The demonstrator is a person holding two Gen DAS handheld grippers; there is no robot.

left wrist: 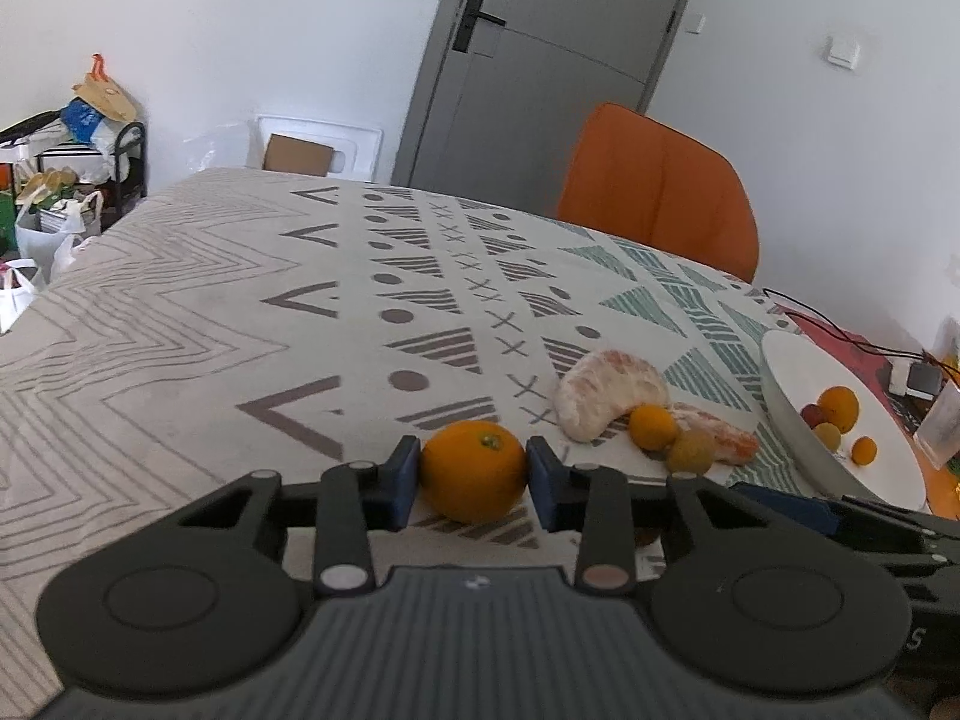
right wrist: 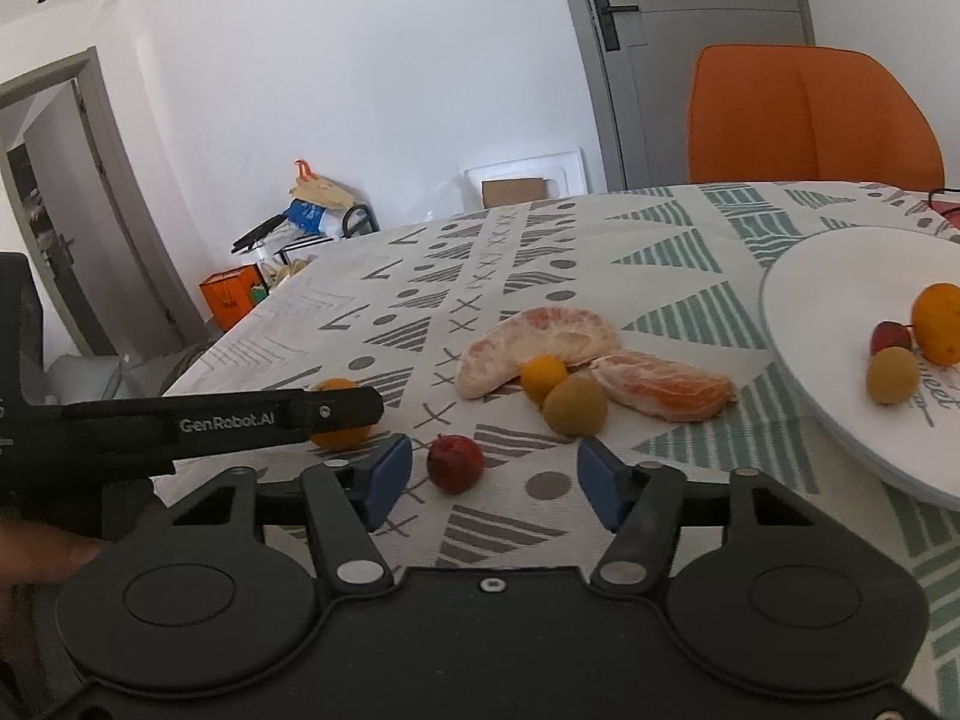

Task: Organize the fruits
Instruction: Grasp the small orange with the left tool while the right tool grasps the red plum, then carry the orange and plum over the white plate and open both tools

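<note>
My left gripper (left wrist: 474,471) is shut on an orange (left wrist: 474,471) that rests on the patterned tablecloth; the orange also shows in the right wrist view (right wrist: 339,414), half hidden by the left gripper's arm. My right gripper (right wrist: 495,474) is open, with a small red fruit (right wrist: 455,462) between its blue pads, nearer the left one. Two peeled pomelo wedges (right wrist: 540,342) (right wrist: 666,387), a small orange fruit (right wrist: 543,378) and a yellow-green fruit (right wrist: 576,405) lie just beyond. A white plate (right wrist: 840,300) at right holds several small fruits.
An orange chair (right wrist: 810,114) stands behind the table's far edge. Black cables (left wrist: 840,330) and small items lie beyond the plate (left wrist: 798,420). Bags and a rack (left wrist: 72,180) sit on the floor at left, near a grey door (left wrist: 540,60).
</note>
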